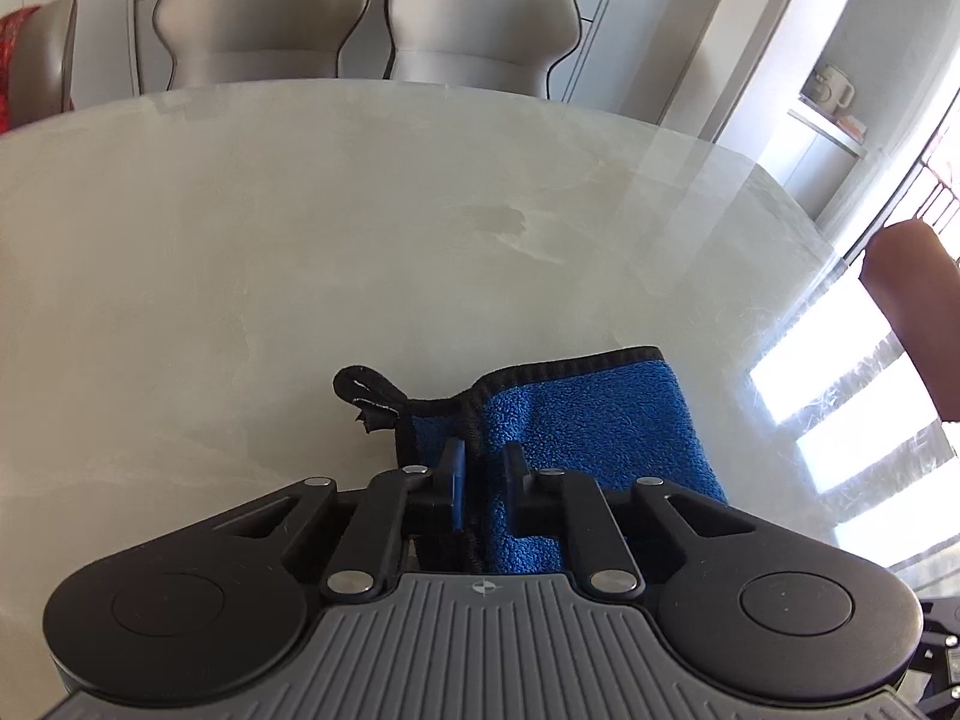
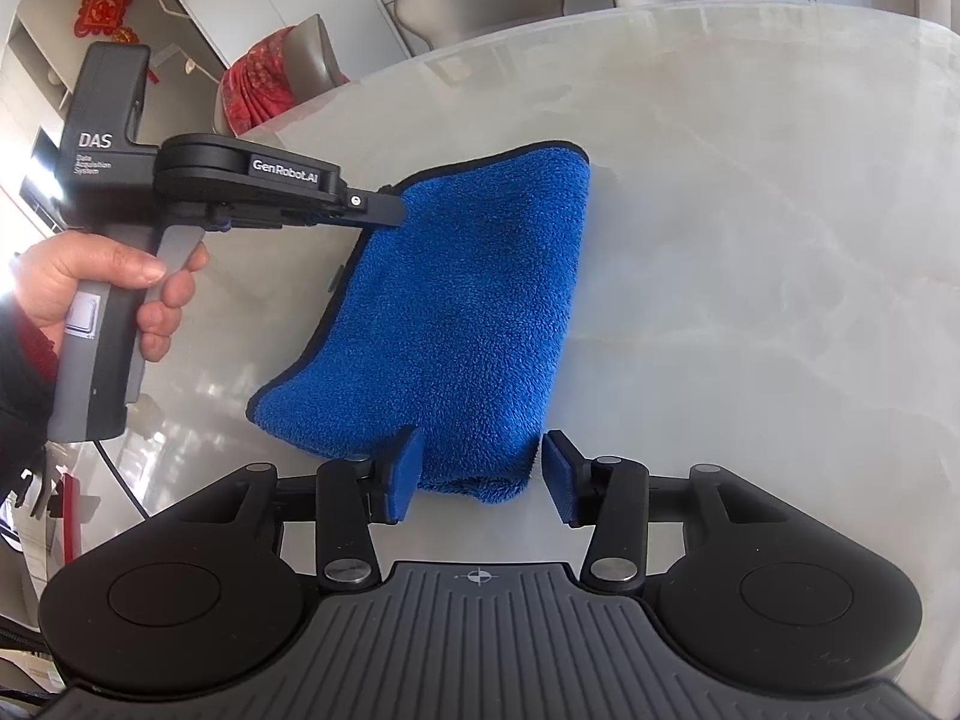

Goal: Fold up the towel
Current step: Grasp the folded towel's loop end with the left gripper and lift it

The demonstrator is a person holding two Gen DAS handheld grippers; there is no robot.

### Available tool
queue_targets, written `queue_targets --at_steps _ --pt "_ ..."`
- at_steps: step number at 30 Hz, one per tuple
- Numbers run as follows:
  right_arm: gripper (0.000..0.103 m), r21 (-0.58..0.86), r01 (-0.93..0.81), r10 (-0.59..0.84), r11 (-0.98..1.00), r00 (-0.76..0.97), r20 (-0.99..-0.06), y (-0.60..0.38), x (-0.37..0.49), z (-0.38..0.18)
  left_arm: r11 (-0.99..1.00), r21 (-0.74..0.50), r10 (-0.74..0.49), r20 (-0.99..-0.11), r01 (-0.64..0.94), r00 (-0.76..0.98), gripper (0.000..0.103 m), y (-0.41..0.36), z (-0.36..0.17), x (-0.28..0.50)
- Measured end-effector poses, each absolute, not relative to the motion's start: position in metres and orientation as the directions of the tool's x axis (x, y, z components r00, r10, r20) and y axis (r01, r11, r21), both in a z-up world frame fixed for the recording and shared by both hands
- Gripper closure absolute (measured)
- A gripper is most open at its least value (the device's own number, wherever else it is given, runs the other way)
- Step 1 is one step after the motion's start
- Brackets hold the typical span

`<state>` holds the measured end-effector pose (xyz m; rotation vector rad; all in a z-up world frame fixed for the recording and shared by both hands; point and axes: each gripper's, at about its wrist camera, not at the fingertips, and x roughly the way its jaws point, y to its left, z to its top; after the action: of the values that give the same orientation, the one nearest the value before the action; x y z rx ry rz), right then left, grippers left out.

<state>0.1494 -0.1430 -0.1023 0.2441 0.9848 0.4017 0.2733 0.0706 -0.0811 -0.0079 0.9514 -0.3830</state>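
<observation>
A blue fleece towel [image 2: 468, 300] with black edging lies folded on the pale marble table [image 2: 750, 240]. In the left wrist view my left gripper [image 1: 483, 474] is shut on the black-trimmed edge of the towel [image 1: 588, 420], next to its black hanging loop [image 1: 366, 390]. The right wrist view shows that same left gripper [image 2: 390, 210] pinching the towel's far left corner, with a person's hand [image 2: 108, 282] on its handle. My right gripper [image 2: 480, 471] stands open astride the towel's near corner. Its right pad [image 2: 555, 474] is clear of the cloth.
Two grey chairs [image 1: 264, 18] [image 1: 480, 24] stand behind the table's far edge. A chair with a red cushion [image 2: 270, 84] is at the far left. A shelf with a mug [image 1: 831, 90] is on the right. A brown rounded shape [image 1: 912, 312] enters from the right edge.
</observation>
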Motion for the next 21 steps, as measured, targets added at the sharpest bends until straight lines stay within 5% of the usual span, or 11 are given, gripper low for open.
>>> queue_targets --at_steps 10,16,21 --pt "0.056 0.382 -0.247 0.455 0.890 0.509 -0.730 -0.142 0.149 -0.092 0.932 -0.138 -0.307 -0.792 0.335 0.527 0.092 0.069 -0.075 0.279" --pt "0.051 0.361 -0.280 0.455 0.890 0.495 -0.740 -0.134 0.146 -0.092 0.941 -0.170 -0.304 -0.807 0.293 0.506 0.074 0.079 -0.086 0.280" --pt "0.051 0.377 -0.271 0.464 0.886 0.502 -0.729 -0.138 0.145 -0.087 0.925 -0.232 -0.361 -0.785 0.301 0.503 0.049 0.089 -0.070 0.260"
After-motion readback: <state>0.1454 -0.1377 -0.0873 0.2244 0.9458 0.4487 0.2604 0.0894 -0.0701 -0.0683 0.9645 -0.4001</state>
